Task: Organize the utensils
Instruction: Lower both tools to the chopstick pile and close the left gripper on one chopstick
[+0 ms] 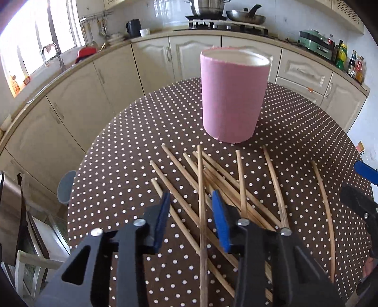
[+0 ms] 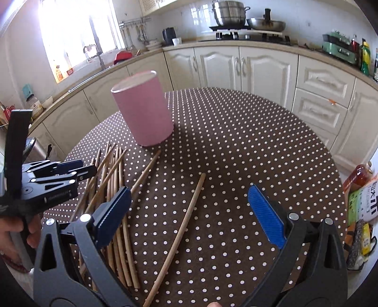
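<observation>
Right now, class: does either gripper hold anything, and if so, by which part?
Nothing is held. The left gripper is open over the pile of chopsticks, one stick between its fingers, ungripped. The right gripper is wide open above a lone chopstick.

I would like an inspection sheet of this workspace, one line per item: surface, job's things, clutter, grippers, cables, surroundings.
Surface: round table under a brown cloth with white dots.
Job's things: pink holder standing upright; wooden chopsticks scattered loose and crossing in front of it; one single chopstick lying apart on the right.
Clutter: nothing seen on the table.
Grippers: left gripper open above the pile, holding nothing; right gripper open wide over the single chopstick, not touching it.
Cables: nothing seen.
Surroundings: cream cabinets, stove with pot and pan, kettle, sink under a bright window.
</observation>
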Tool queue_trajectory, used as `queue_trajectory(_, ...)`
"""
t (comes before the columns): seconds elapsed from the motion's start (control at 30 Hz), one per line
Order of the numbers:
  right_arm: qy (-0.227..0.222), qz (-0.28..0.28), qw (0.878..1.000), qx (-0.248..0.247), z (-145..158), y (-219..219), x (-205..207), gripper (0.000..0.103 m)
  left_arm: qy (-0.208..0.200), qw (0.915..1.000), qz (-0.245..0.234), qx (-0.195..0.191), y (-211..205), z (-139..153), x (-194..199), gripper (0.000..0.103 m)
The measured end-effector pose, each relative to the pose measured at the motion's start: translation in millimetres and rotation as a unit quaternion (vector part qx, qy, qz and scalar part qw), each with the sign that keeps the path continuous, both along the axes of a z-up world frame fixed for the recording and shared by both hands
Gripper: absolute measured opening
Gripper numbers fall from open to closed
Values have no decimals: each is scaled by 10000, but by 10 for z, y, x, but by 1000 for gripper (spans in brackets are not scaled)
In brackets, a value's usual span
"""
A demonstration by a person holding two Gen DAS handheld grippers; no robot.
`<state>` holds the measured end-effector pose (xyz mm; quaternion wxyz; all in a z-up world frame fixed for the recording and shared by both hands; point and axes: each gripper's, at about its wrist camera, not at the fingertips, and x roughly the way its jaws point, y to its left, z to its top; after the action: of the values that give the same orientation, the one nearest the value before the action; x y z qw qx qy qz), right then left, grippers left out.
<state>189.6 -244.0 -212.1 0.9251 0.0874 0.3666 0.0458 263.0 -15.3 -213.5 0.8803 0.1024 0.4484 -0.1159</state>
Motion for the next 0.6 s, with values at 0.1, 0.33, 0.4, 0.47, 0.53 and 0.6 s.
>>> queue_trajectory(0.1,72,41,9999,56,-54,-1,40,97,131,9999,-43,-29,-32,-76,65,27)
queue_trajectory(0.33,220,115,9997,80,-101,13,139,97,299,9993,-82,-210,-5,-175,322,7)
queue_trajectory(0.4,271,153,9995,62,-113,33,156,95,292,9993,-92,-218,-6,-188,335,6)
queue_trajectory(0.47,381,211,9990,26,-126,55,205,88,254,9992,-73,-285,-1,-182,332,6)
queue_trajectory(0.53,552,292,9980,6,-156,77,268,75,227,9988,-38,-432,26,-142,320,6)
queue_trajectory(0.6,757,352,9965,-73,-198,110,329,63,144,9986,-12,-500,52,-78,297,6)
